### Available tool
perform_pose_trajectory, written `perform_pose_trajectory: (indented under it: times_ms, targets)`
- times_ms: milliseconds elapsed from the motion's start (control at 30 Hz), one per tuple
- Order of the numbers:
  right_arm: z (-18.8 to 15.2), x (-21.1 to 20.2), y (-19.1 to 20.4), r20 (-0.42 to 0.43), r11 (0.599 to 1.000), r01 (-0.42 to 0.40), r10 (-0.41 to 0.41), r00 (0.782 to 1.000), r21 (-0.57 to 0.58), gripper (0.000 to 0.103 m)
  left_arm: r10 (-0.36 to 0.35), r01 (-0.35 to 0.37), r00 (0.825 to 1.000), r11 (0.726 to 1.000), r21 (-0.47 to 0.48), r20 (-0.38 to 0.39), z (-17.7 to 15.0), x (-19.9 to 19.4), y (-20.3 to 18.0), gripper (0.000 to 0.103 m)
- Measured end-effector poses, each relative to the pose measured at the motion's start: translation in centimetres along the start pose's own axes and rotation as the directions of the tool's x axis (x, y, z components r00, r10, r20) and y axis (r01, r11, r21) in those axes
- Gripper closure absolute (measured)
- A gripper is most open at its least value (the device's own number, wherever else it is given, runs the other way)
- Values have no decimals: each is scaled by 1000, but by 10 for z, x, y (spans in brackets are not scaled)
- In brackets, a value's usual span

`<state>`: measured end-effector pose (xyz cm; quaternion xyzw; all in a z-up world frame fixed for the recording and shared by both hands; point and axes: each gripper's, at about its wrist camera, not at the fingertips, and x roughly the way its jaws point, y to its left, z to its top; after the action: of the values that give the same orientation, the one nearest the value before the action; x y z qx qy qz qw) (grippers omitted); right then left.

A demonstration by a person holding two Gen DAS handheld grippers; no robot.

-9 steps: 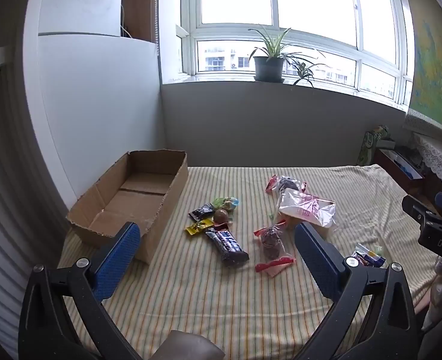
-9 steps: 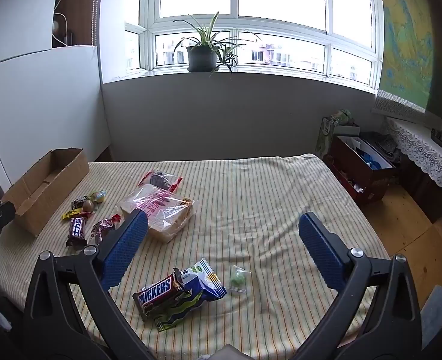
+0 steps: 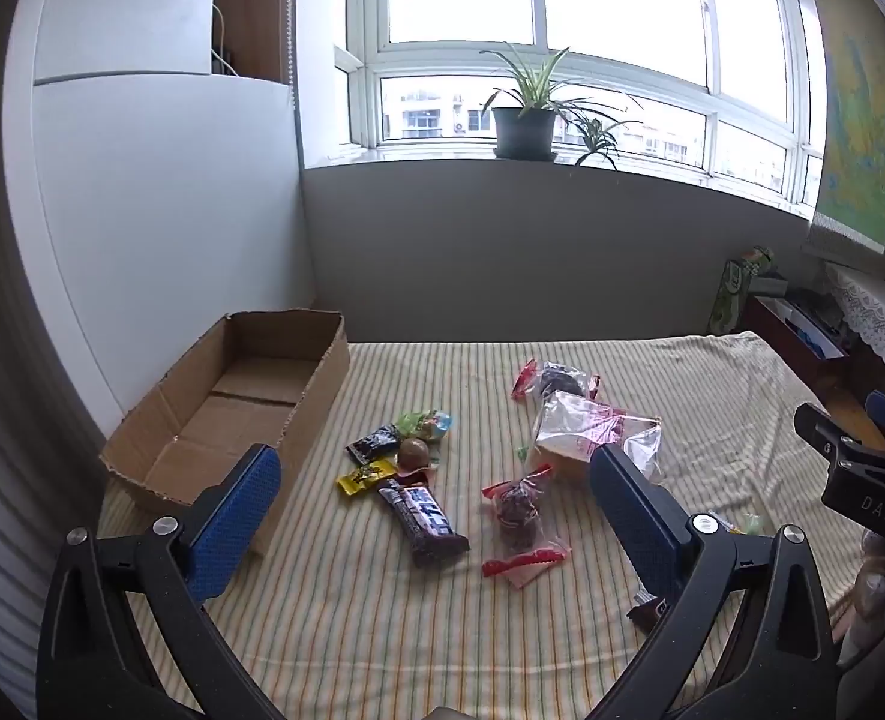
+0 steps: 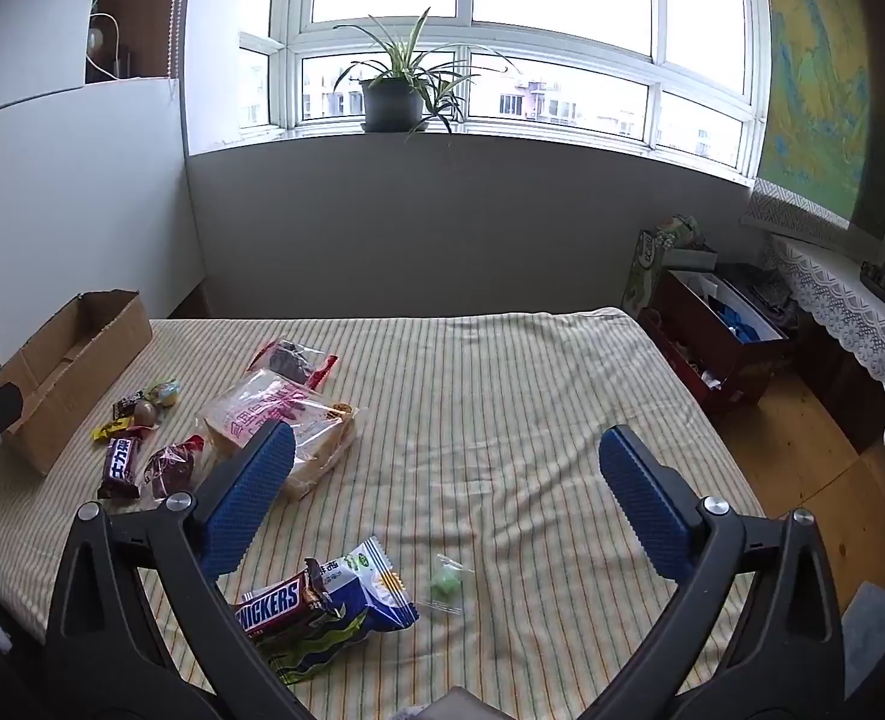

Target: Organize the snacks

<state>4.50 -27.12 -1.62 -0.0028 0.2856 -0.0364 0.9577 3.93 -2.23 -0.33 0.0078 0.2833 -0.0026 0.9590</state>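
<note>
The snacks lie scattered on a striped cloth covering the table, none of them in the cardboard box, which sits open at the left edge.

The left view shows a close cluster: a dark chocolate bar, a yellow packet, a black packet, a round brown sweet and a green-blue sweet. Beside them are two red-ended packs of dark cake, one near and one farther back, with a clear bread bag between them.

Only the right view plainly shows three more: a Snickers bar resting on a blue-and-white packet, and a small green sweet, possibly in clear wrap.

The left gripper and right gripper both hover above the cloth with fingers spread wide, holding nothing.
</note>
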Motion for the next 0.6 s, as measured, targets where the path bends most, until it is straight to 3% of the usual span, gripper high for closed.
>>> perform_pose_trajectory:
  times_ms: [233, 600]
  targets:
    - [2, -9, -4, 21, 999, 39, -40, 999, 29, 0, -59, 58, 998, 998, 23, 11, -2, 0, -3, 1]
    - [1, -37, 25, 61, 999, 46, -44, 997, -18, 0, -66, 66, 997, 998, 4, 47, -11, -37, 11, 1]
